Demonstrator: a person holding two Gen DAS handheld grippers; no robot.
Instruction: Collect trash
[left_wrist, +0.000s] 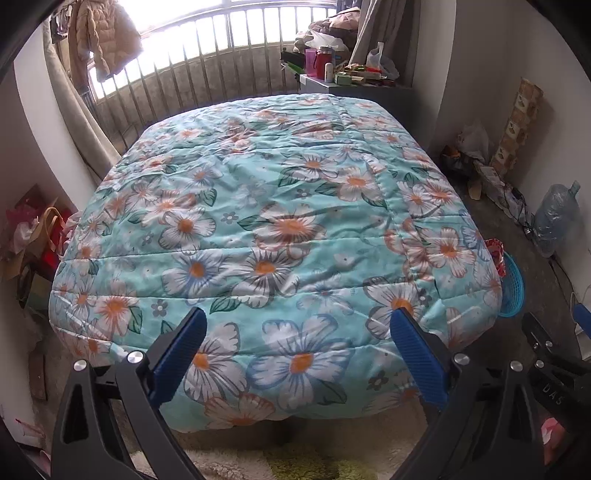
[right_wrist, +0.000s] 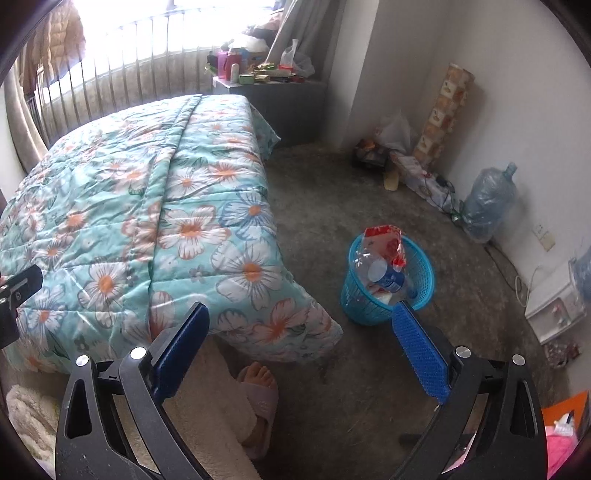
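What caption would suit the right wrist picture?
Open right gripper faces a blue basket of trash on the floor beside the floral-quilted bed.

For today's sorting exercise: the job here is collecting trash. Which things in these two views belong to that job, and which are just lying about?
Belongs to the job:
- round blue plastic mesh wastebasket
- crushed clear plastic bottle with blue label in it
- red and white plastic wrapper in it
- left gripper, open
- right gripper, open

Just lying about:
- turquoise flowered quilt
- large blue water jug
- beige padded jacket
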